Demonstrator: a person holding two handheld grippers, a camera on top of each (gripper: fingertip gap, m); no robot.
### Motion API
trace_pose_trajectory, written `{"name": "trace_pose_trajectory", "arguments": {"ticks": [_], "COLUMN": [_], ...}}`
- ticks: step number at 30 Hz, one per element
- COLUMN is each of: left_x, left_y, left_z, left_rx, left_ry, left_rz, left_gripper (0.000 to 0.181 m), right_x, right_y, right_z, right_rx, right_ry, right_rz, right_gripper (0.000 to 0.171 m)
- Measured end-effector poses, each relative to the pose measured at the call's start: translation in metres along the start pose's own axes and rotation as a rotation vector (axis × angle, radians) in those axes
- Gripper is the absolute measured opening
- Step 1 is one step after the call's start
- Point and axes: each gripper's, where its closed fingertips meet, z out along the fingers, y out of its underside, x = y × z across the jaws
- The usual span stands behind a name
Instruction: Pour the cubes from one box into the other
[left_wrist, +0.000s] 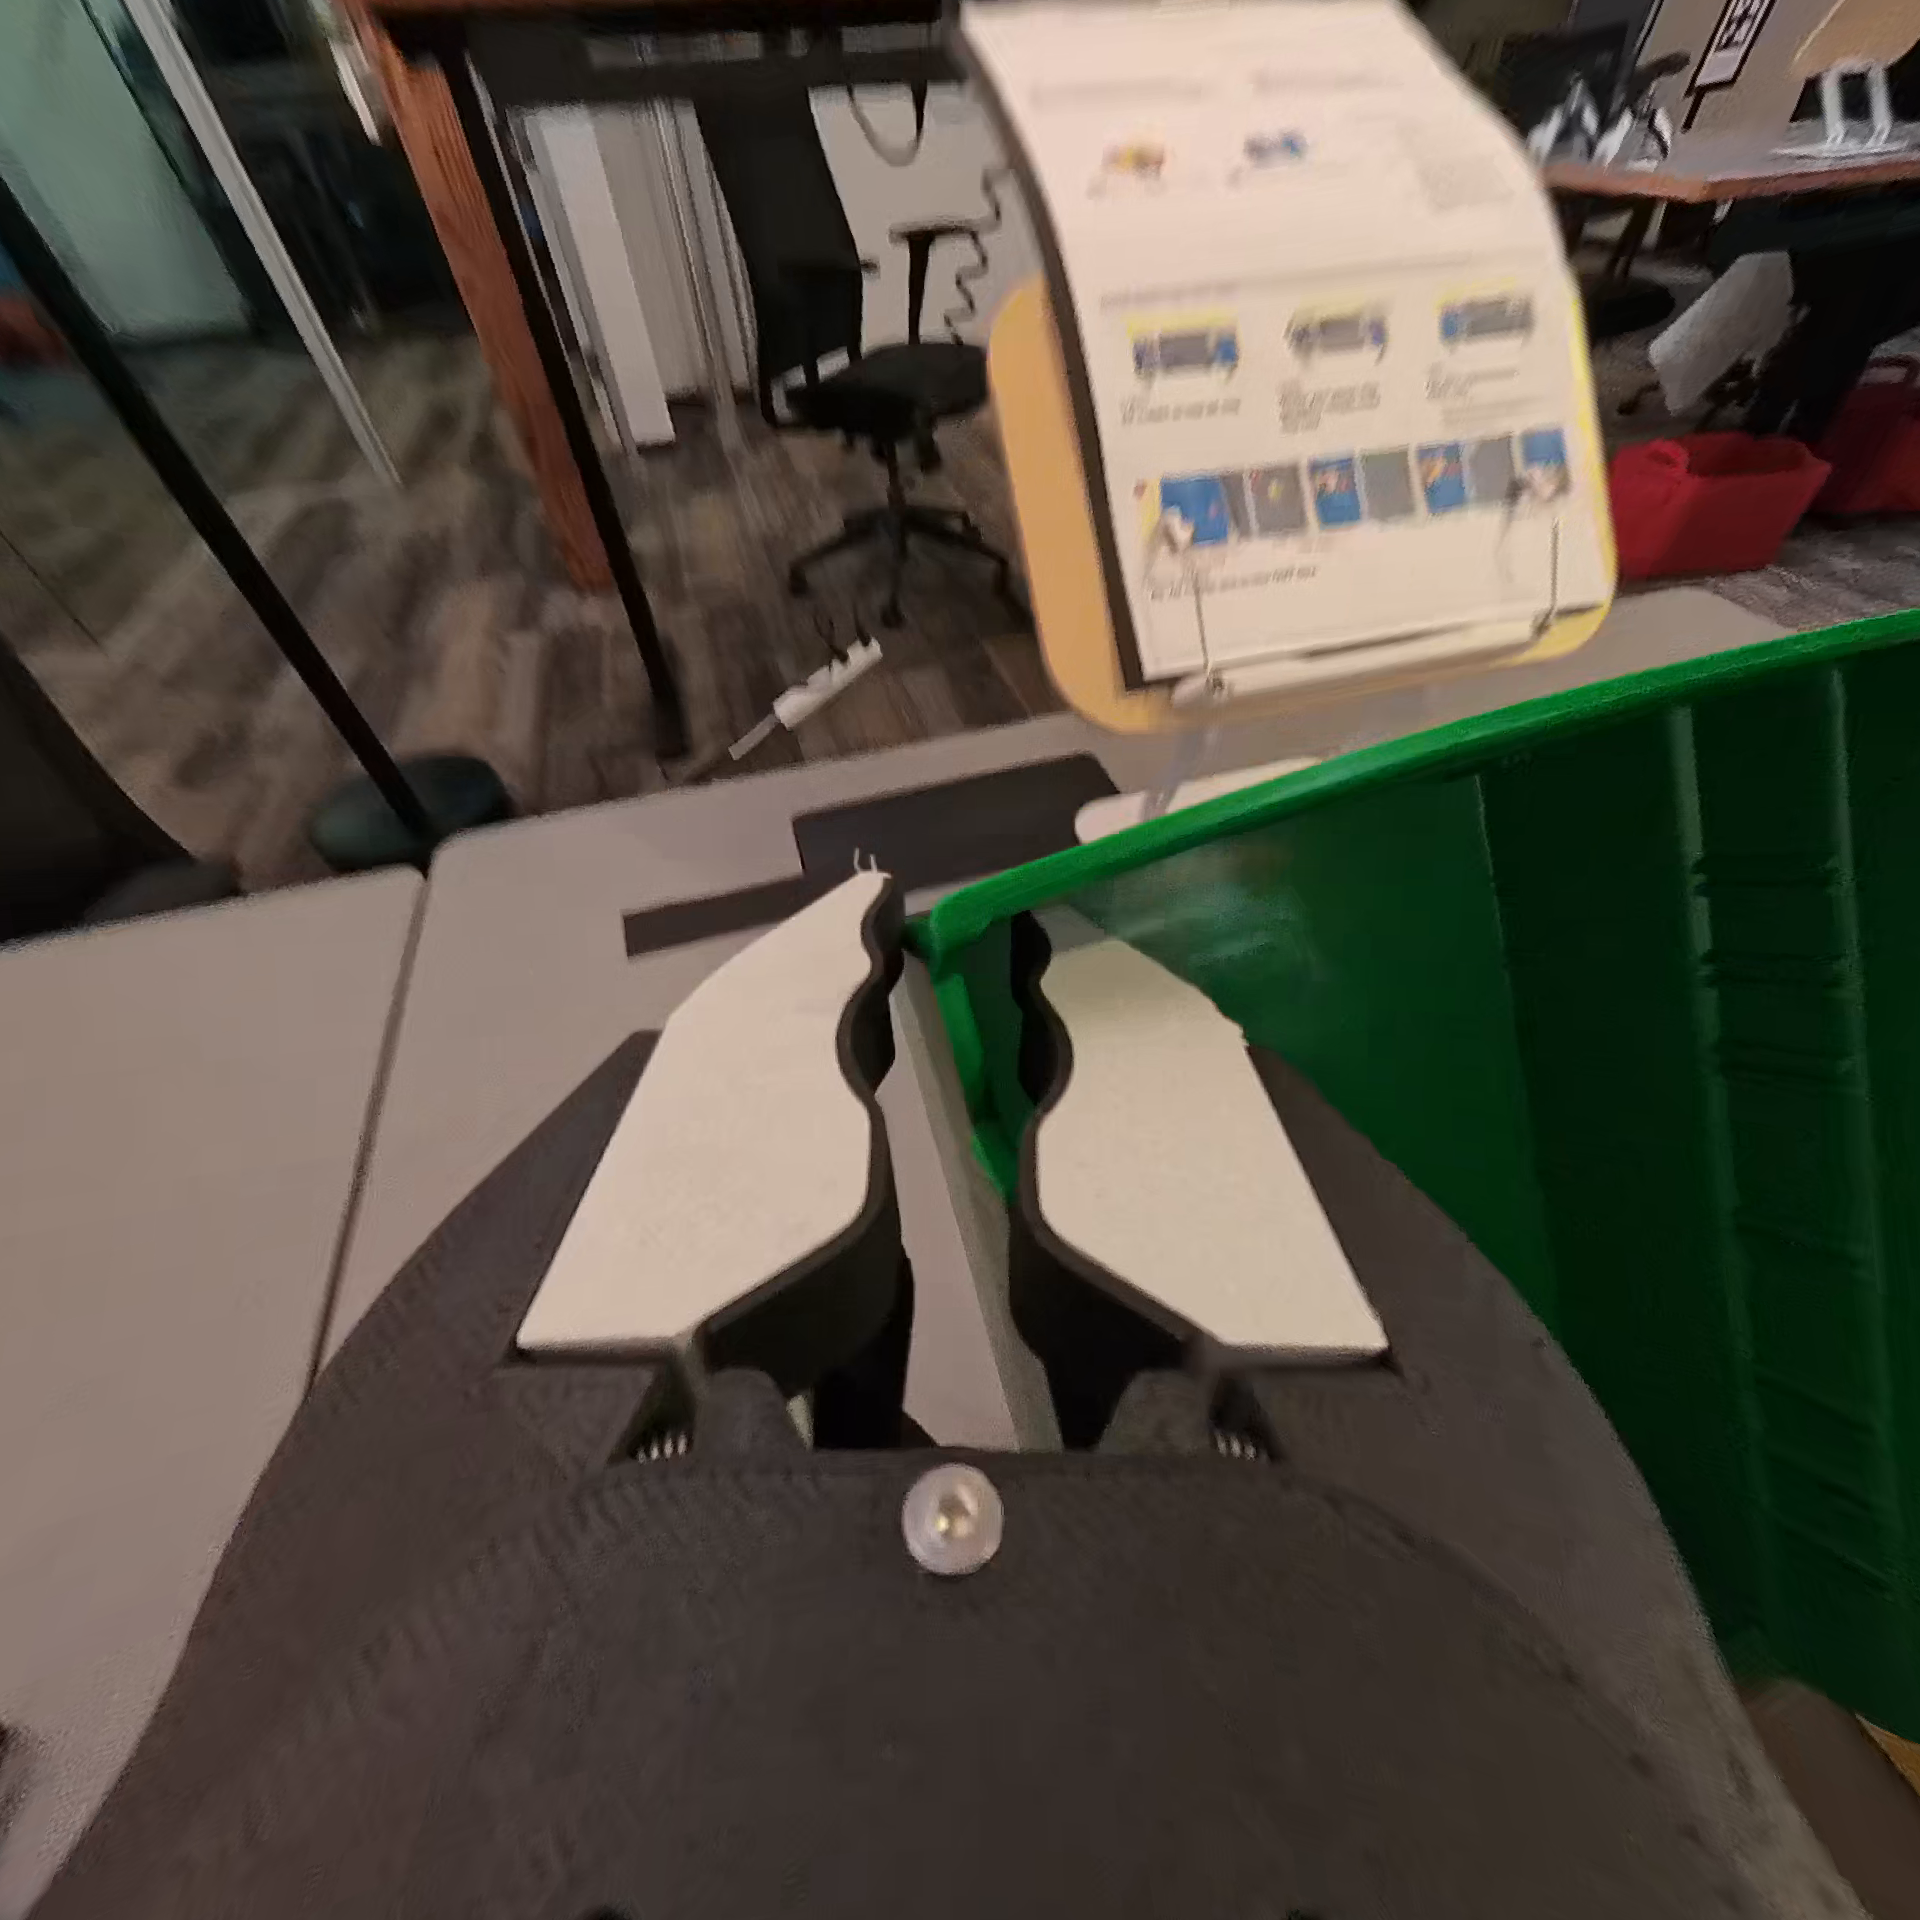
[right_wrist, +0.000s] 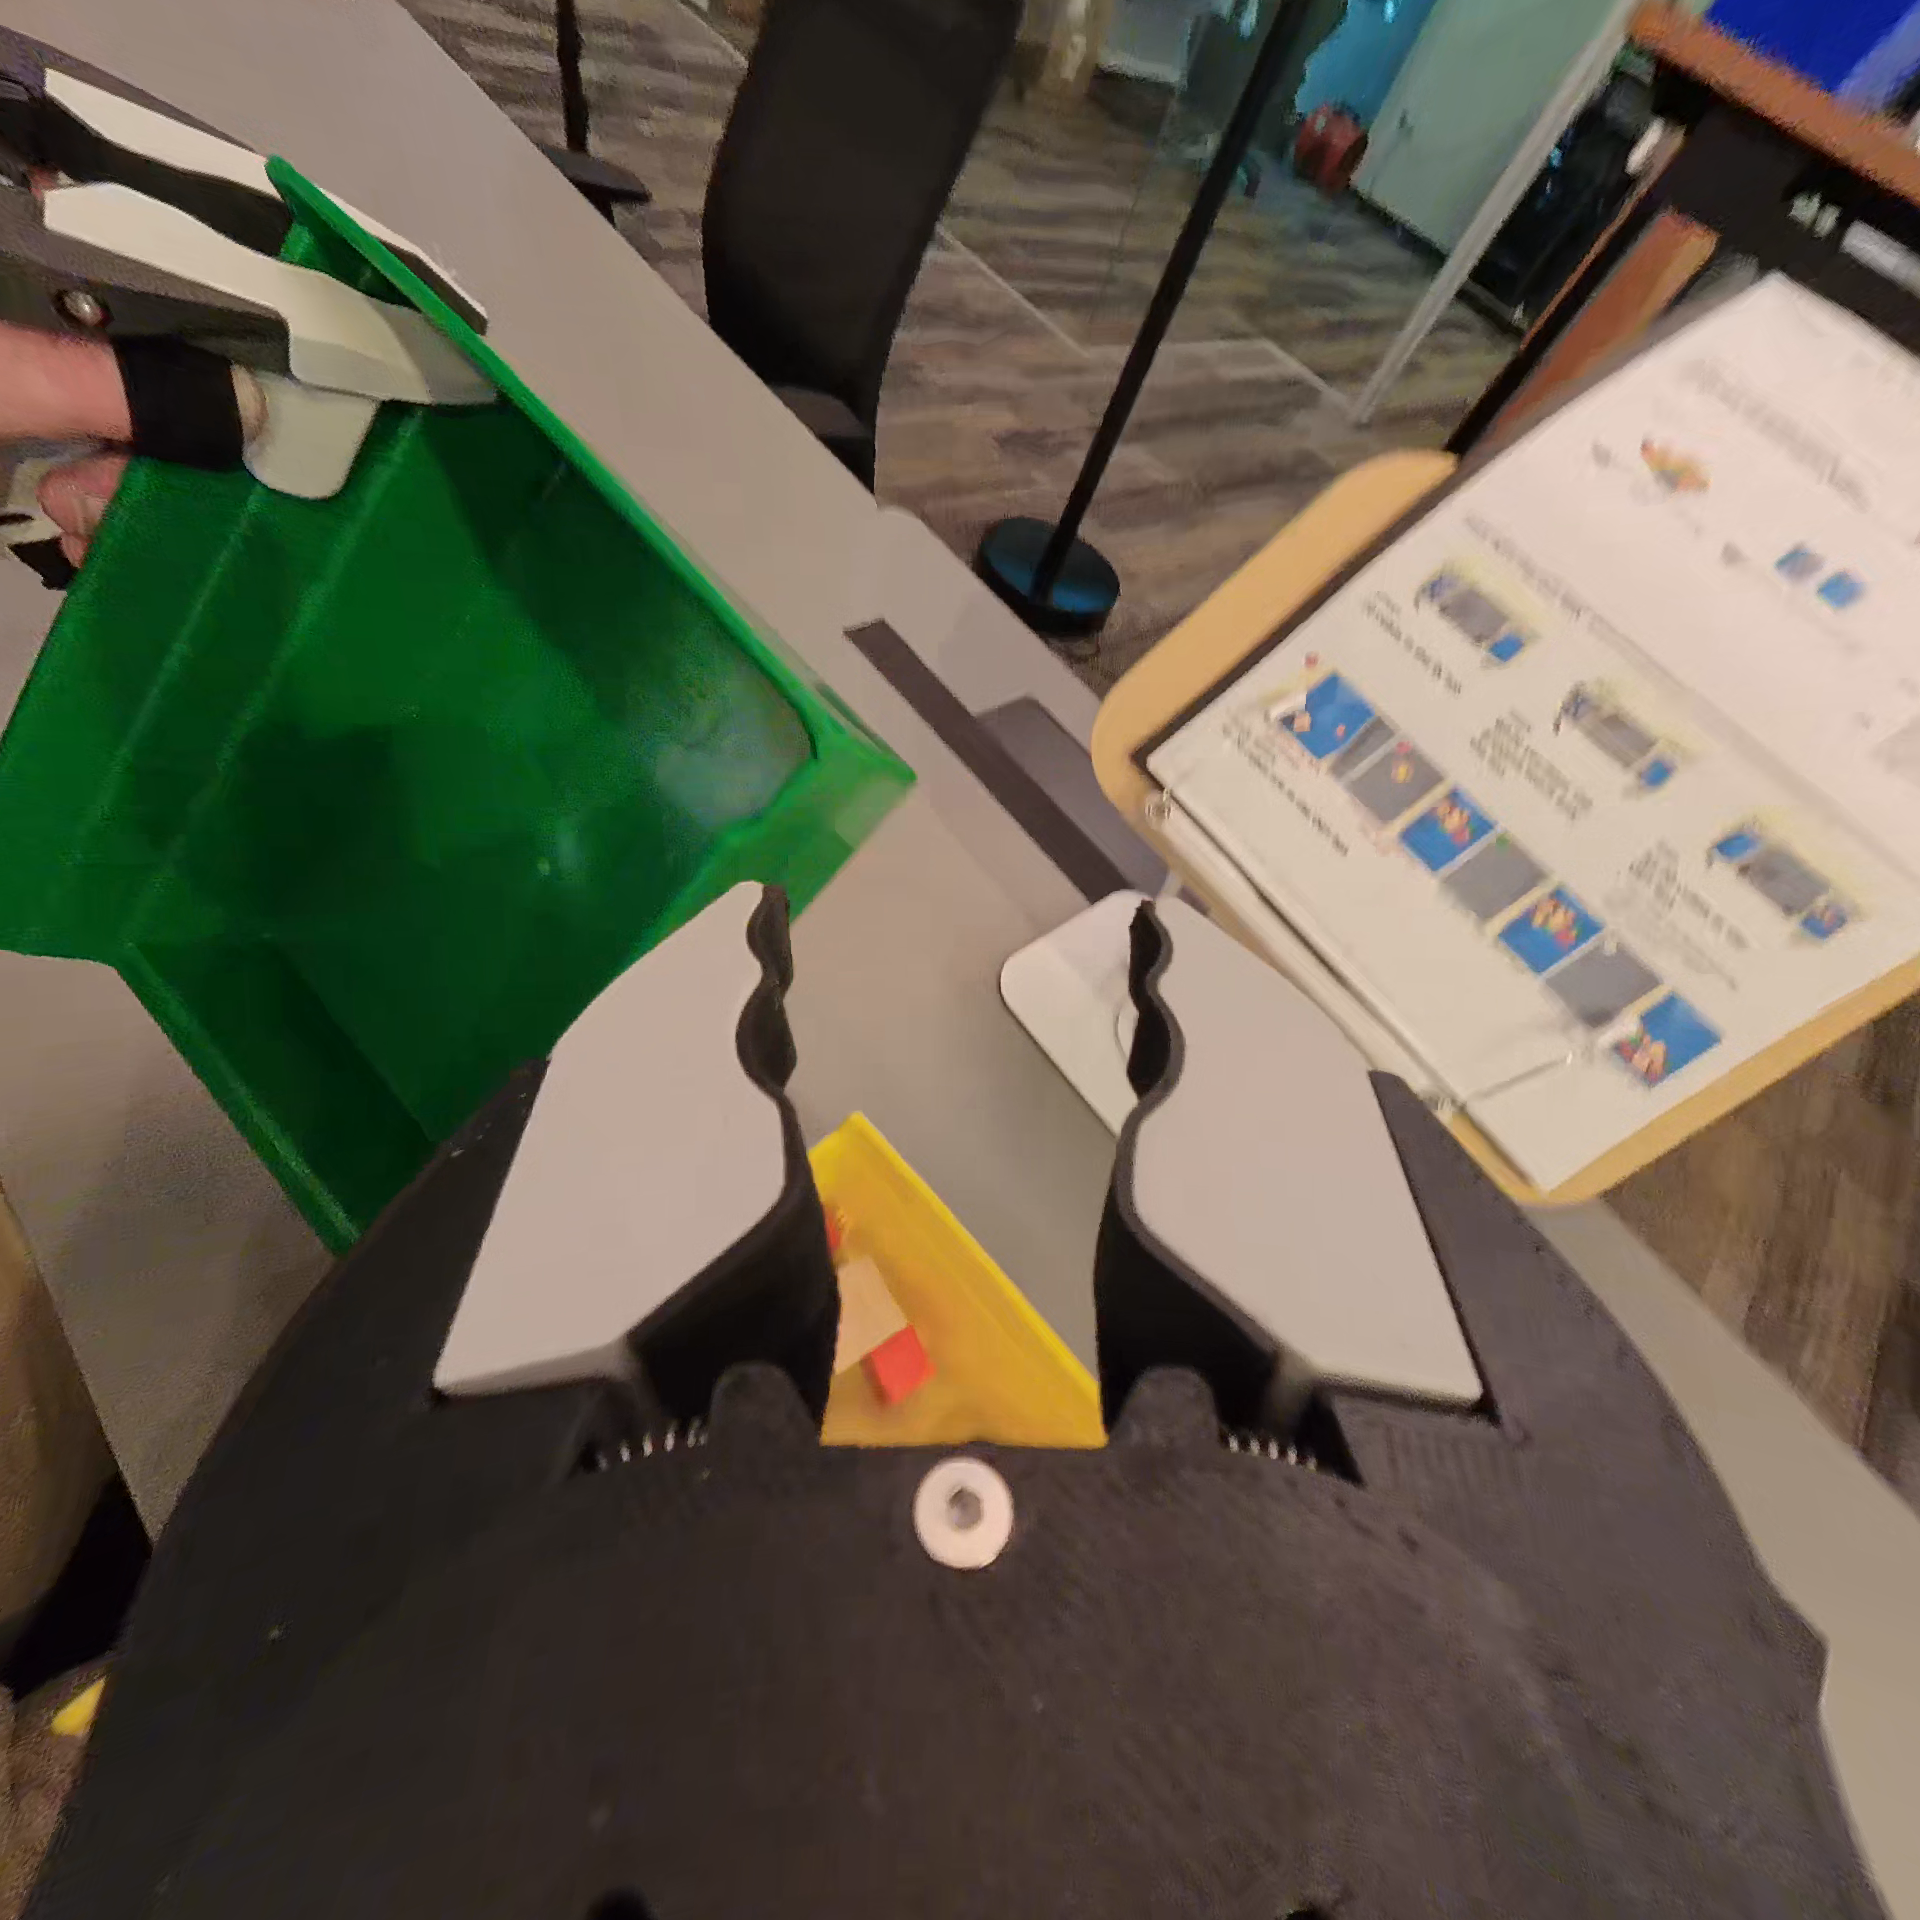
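Though tilted, green box (right_wrist: 416, 748) glossy, ribbed, visibly empty inside.

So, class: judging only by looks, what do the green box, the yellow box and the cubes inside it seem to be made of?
Green box: probably glossy hard plastic; thin moulded walls with ribs and a soft sheen on the inside.
Yellow box: likely similar plastic, with a smooth, even colour.
Cubes: one pale tan, one red; possibly wood, plain and painted, but too blurred to be sure.

Grey table (right_wrist: 644, 343), yellow box (right_wrist: 977, 1340), stand base (right_wrist: 1070, 997)
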Motion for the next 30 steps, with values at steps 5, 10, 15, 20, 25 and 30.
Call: {"name": "trace_pose_trajectory", "arguments": {"ticks": [5,10,15,20,25,30], "left_x": [-0.026,-0.046,-0.055,-0.049,-0.041,-0.034], "left_y": [0.064,0.111,0.143,0.178,0.188,0.186], "left_z": [0.031,0.056,0.078,0.096,0.096,0.064], "left_rx": [-0.146,-0.273,-0.388,-0.495,-0.492,-0.503], "left_ry": [-0.013,0.000,0.005,0.071,0.100,0.110], "left_rz": [-0.083,-0.170,-0.157,-0.117,-0.191,-0.147], "left_gripper": [0.019,0.019,0.020,0.023,0.034,0.051], "right_x": [0.018,0.013,0.006,0.000,-0.002,0.000], "right_y": [0.072,0.116,0.126,0.138,0.145,0.151], "right_z": [-0.004,-0.005,-0.009,-0.011,-0.015,-0.023], "right_rx": [-0.160,-0.221,-0.194,-0.200,-0.199,-0.196], "right_ry": [0.159,0.264,0.286,0.293,0.298,0.295], "right_rz": [0.003,-0.063,-0.081,-0.093,-0.094,-0.073], "right_gripper": [0.056,0.050,0.052,0.054,0.053,0.051]}}
